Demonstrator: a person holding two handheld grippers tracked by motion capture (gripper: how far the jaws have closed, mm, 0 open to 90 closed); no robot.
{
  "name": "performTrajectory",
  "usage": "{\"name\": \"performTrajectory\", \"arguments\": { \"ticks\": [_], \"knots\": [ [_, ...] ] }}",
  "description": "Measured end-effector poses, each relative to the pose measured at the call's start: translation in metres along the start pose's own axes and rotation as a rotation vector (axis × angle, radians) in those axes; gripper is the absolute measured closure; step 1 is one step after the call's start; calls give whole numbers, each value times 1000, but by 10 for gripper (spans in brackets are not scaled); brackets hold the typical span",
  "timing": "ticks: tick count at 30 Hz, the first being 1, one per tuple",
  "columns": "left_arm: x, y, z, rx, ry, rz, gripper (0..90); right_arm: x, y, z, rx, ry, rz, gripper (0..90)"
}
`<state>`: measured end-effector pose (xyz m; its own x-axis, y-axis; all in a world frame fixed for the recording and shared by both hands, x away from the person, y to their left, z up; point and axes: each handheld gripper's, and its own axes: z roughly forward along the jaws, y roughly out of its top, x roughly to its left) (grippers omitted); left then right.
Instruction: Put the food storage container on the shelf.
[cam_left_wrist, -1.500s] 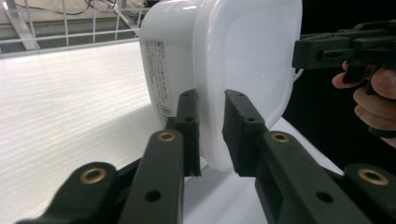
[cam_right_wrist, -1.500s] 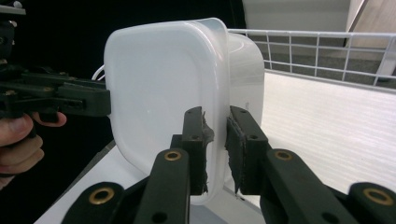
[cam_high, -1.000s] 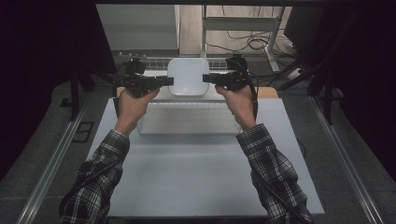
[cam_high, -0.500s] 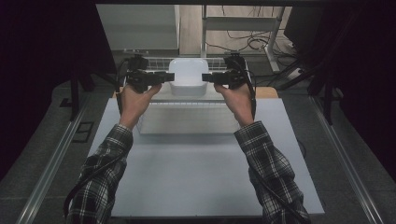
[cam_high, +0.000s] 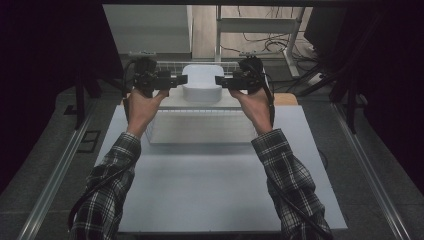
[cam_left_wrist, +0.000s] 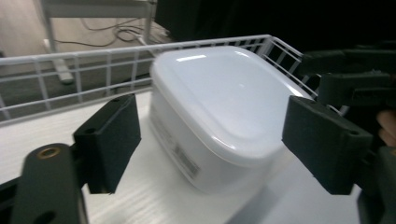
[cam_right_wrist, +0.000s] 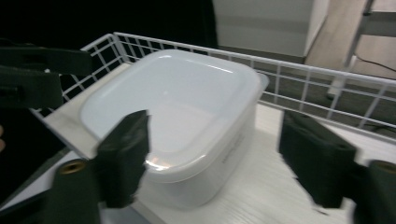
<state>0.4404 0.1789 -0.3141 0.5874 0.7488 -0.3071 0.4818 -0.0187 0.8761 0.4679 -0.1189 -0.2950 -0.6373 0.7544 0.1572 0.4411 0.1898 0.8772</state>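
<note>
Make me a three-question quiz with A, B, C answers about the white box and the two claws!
1. Where does the white rounded plastic box with a lid sit?
A. on the floor
B. on a white board beside a white wire rail
C. in a hand

2. How many claws reach toward it?
A. one
B. two
C. three

3. How are the claws?
A. both open, not touching the box
B. both shut on the box
C. one holds the lid up

Answers:
1 B, the board lies under it and the rail runs behind.
2 B, the left claw and the right claw come from either side.
3 A, each gripper view shows wide jaws with gaps to the box.
</note>
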Motion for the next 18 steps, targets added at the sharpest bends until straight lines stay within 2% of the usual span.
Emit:
{"name": "performTrajectory", "arguments": {
  "ticks": [1,2,3,5,6,12,18],
  "knots": [
    [0,0,0,0,0,0,155,0,0,0,0,0,0,209],
    [-2,-3,-3,0,-27,22,142,1,-2,-1,-2,11,-13,144],
    [-3,-5,-4,0,-42,26,132,2,-3,-1,0,14,-30,114],
    [-6,-9,-5,3,-52,51,104,5,-7,-2,0,12,-51,68],
    [-6,-9,-5,3,-52,51,96,5,-7,-2,0,12,-51,68],
    [-17,-24,-5,34,-73,147,63,9,-21,-6,3,56,-77,34],
    [-23,-34,-5,38,-78,168,51,12,-30,-9,11,68,-95,31]
  ]
}}
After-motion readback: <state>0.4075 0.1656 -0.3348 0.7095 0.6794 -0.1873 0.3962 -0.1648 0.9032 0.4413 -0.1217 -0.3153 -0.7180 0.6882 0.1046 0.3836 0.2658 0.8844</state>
